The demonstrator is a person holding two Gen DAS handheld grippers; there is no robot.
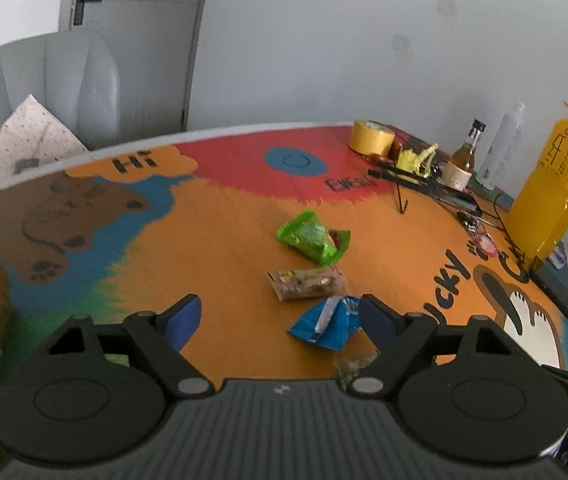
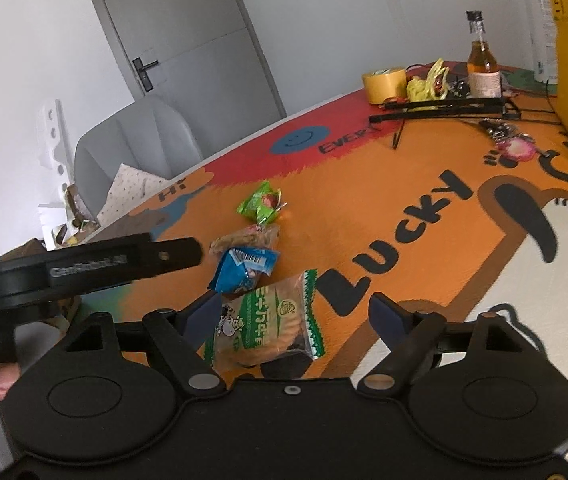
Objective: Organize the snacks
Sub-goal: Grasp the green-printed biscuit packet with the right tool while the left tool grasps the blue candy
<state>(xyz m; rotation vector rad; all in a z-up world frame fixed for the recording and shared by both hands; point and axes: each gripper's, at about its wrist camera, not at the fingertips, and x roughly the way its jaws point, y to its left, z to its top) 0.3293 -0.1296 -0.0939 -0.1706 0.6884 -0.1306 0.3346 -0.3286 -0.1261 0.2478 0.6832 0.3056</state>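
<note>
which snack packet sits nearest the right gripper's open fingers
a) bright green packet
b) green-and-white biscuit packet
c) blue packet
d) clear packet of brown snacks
b: in the right wrist view the green-and-white biscuit packet lies just ahead of the right gripper, between its spread fingers, while the blue packet, clear packet and bright green packet lie farther out.

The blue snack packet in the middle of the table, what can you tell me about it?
The small blue crinkled foil snack packet looks shiny, with white print and a barcode panel on its upturned face. It appears sealed and puffed, lying tilted on the orange printed table mat. It sits between a clear-wrapped brown snack behind it and a green-and-white biscuit pack in front. No gripper holds it.
</note>
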